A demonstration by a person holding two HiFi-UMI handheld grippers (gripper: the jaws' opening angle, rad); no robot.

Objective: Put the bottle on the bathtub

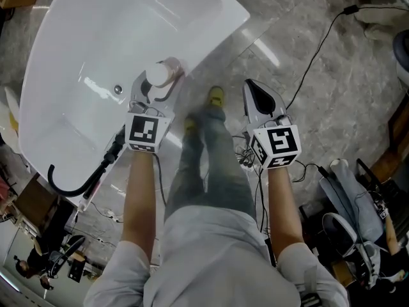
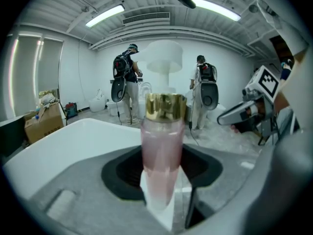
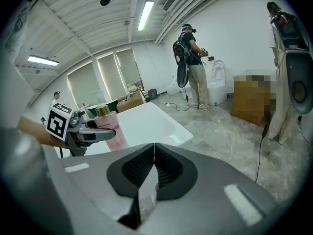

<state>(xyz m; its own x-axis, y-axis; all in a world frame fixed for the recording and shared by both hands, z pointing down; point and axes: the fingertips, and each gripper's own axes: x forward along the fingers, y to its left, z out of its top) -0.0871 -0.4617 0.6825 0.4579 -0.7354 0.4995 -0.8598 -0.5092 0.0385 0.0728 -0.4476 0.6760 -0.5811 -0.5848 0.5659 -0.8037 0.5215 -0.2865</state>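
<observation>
The pink translucent bottle with a gold cap point(image 2: 163, 146) stood upright, pinched at its lower body by the jaws of the left gripper point(image 1: 155, 85), over the rim of the glossy white bathtub point(image 1: 83, 37); contact with the rim could not be told. The right gripper point(image 1: 251, 89) hung beside it over the grey marbled floor point(image 1: 319, 94), jaws pressed together on nothing.

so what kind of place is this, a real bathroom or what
Probably a workshop or test hall, not a home bathroom: the white bathtub stands loose on an open floor, a cardboard box and cables lie about, and people wearing backpack rigs work nearby.
</observation>
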